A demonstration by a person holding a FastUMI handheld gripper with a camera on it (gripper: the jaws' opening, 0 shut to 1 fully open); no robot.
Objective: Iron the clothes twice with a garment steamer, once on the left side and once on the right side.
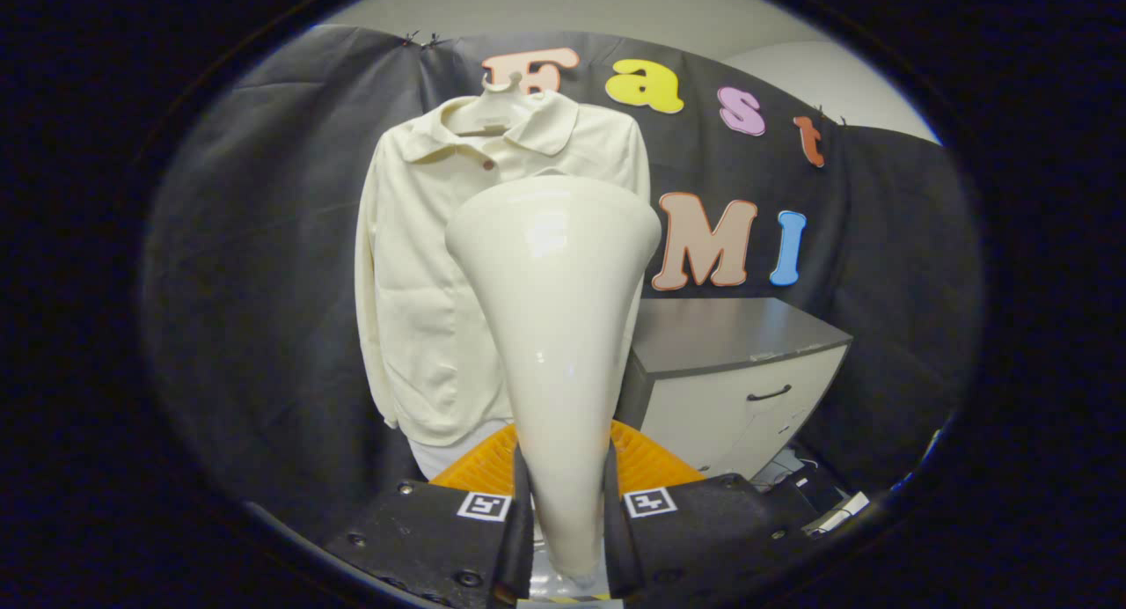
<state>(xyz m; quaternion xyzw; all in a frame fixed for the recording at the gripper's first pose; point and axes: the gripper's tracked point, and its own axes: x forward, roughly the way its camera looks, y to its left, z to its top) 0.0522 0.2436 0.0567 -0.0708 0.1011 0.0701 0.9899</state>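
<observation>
Cream-coloured shirt (457,266) hangs on a pale hanger (501,107) against the black cloth wall (255,266), collar up top, a small reddish button (488,165) showing at the neck. It sits straight ahead of the fingers, still apart from the steamer as far as I can tell.

The garment steamer (554,327) is the glossy off-white cone rising between the two fingers, narrow end down, wide head up and pointing toward the shirt. The gripper (567,521) is clamped on that narrow handle part, both fingers pressing its sides, so it's held firmly.

Progress-wise, my read is that we're around the start of a pass or between passes. The steamer is in hand and lined up roughly with the right-hand half of the shirt front, but I can't see steam, and nothing in the fabric tells me whether either side has been done. So I'd count both passes as unconfirmed.

Off to the side there's a grey-topped cabinet (730,363) with a dark drawer handle, and something orange and ribbed (647,464) just behind the fingers.

Writing: no brand or label is readable on the steamer or shirt. The fingers carry two square black-and-white marker tags (484,505), patterns rather than text.
</observation>
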